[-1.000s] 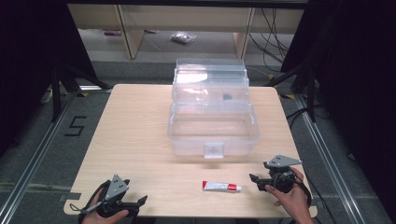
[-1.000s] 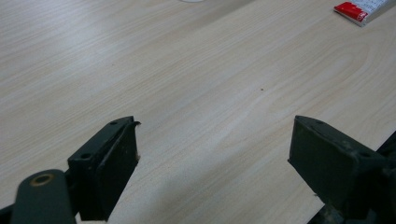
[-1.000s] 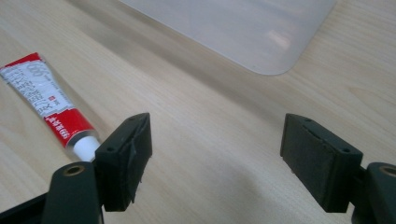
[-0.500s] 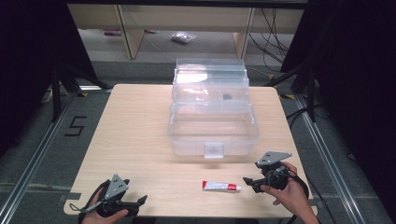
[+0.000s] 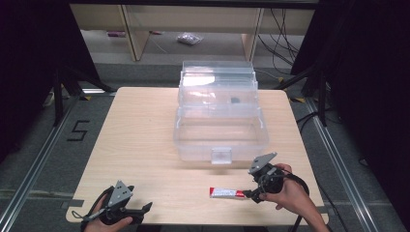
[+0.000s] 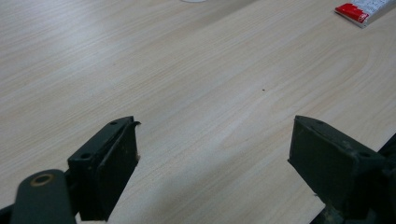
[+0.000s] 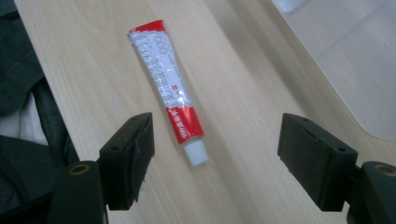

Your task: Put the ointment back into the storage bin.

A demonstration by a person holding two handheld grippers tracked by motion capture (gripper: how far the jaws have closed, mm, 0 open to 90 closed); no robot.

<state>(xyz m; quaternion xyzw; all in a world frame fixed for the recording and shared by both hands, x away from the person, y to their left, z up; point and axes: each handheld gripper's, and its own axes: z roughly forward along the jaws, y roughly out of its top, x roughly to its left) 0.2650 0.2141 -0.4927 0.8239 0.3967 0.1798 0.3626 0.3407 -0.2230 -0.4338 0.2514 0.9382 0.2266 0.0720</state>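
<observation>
Right gripper [image 7: 215, 140] jaws wide, just short of red-and-white tube's [image 7: 168, 88] capped end, apparently not touching, left gripper [image 6: 215, 154] jaws wide over bare wooden table [image 6: 187, 70].

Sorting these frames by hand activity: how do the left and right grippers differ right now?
The right gripper points at the tube's white cap end; the left gripper faces bare table, with the tube far off. The right sits nearer the clear box; the left sits by the table's near left corner. Both are open and hand-held.
</observation>
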